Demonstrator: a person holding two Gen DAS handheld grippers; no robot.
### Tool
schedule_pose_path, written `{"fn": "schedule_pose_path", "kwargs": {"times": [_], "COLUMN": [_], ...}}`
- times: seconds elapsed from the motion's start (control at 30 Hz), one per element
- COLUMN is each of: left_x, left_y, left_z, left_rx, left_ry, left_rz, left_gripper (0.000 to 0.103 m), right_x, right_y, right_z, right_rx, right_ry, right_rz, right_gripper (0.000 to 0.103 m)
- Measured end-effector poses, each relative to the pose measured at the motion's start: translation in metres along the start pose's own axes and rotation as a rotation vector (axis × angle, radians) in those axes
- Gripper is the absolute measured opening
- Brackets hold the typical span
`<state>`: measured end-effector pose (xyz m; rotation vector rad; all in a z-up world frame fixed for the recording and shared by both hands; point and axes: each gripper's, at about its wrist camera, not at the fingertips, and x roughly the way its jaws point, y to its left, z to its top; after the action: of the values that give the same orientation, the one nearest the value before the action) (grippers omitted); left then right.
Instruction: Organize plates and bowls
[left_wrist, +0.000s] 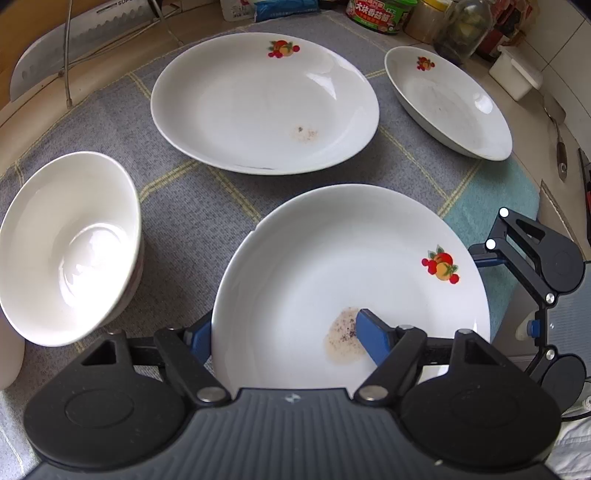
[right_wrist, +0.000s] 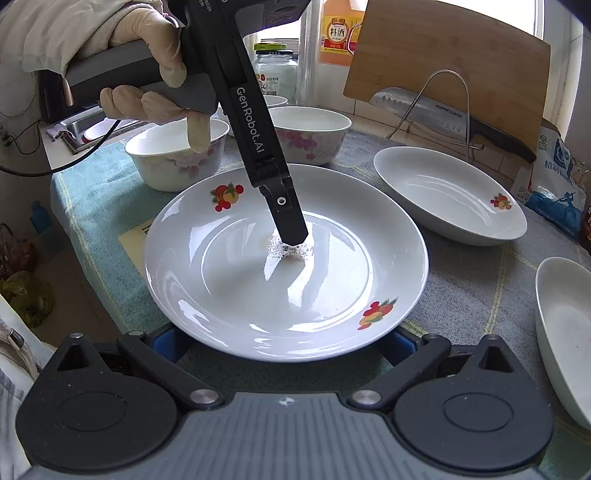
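The left gripper (left_wrist: 284, 334) is clamped on the near rim of the plate (left_wrist: 351, 280) (one pad under, one inside by the stain), so lift level and slowly toward the larger plate (left_wrist: 264, 103) ahead, while the right gripper (right_wrist: 280, 345) waits open around the plate's other edge.

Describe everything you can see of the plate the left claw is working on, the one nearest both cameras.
The plate is round, white, glossy, ceramic-looking and shallow, with a raised rim carrying two red-and-orange fruit decals. A speckled brownish stain marks its centre. It sits roughly level over the grey-and-teal checked cloth, apart from the other dishes. The left claw is shut on its edge, one blue finger on the inner surface by the stain, the other outside the rim. The right claw brackets its near rim; contact there is unclear.
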<state>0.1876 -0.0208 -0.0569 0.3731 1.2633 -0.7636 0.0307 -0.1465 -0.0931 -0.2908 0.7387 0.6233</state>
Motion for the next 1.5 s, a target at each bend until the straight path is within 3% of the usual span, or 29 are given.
{"fn": "schedule_pose_path", "kwargs": {"times": [0.57, 0.97, 1.5], "left_x": [-0.024, -0.023, 0.024], "left_y": [-0.019, -0.061, -0.132], "left_z": [0.024, 0.085, 0.168], "left_rx": [-0.016, 0.047, 0.213], "left_ry": [-0.041, -0.082, -0.056], "left_rz": [-0.018, -0.02, -0.08], "left_gripper": [0.077, 0.077, 0.077], "right_x": [-0.029, -0.061, -0.103], "right_y": [-0.026, -0.081, -0.151], "right_z": [0.01, 0.003, -0.041], "right_rx": [-0.008, 0.014, 0.14], "right_ry": [0.024, 0.003, 0.01], "right_rz": [0.021, -0.018, -0.143], "right_gripper": [0.103, 0.103, 0.103]}}
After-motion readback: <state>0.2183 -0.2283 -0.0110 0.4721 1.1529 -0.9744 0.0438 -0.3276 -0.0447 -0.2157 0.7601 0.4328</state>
